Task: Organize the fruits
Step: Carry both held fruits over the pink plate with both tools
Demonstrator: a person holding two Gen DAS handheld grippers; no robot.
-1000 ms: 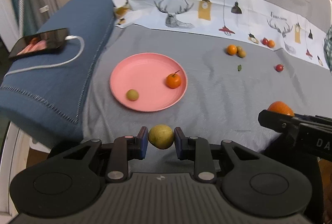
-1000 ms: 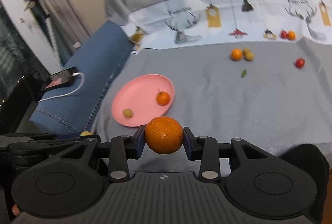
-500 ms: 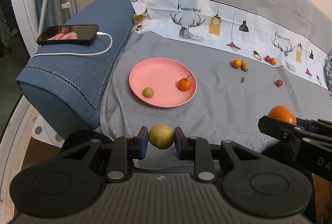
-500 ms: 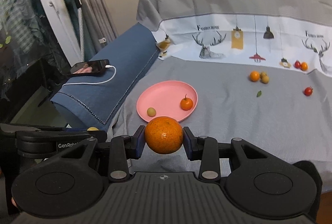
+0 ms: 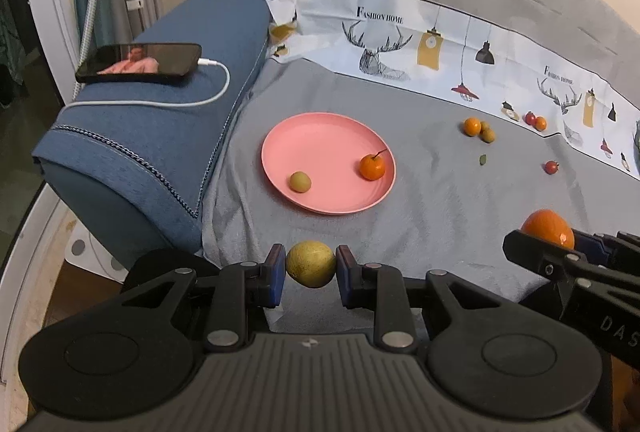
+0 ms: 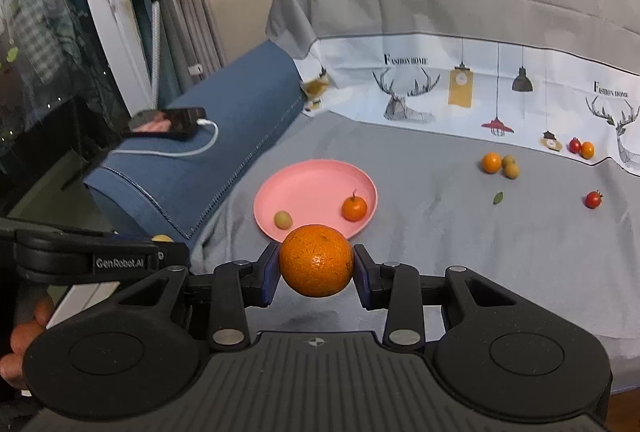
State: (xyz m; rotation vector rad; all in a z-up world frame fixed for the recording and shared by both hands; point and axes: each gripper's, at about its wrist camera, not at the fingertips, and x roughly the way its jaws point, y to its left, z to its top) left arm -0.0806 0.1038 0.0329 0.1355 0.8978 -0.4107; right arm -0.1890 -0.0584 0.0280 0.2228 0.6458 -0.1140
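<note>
My left gripper (image 5: 311,266) is shut on a yellow-green fruit (image 5: 311,263), held in the air before the sofa's front edge. My right gripper (image 6: 315,264) is shut on a large orange (image 6: 315,260), also shown at the right of the left wrist view (image 5: 546,227). A pink plate (image 5: 320,136) lies on the grey cover with a small green fruit (image 5: 300,181) and a stemmed small orange (image 5: 372,167) in it. The plate also shows in the right wrist view (image 6: 308,180).
Loose fruit lies further back: an orange with two green fruits (image 5: 478,127), a cherry tomato (image 5: 551,166), a tomato and orange pair (image 5: 535,120), and a leaf (image 5: 483,159). A charging phone (image 5: 140,62) rests on the blue armrest (image 5: 160,136) at left.
Both grippers have pulled back and risen from the sofa, each still holding its fruit. The plate and loose fruit look smaller and farther; nothing on the cover has moved.
</note>
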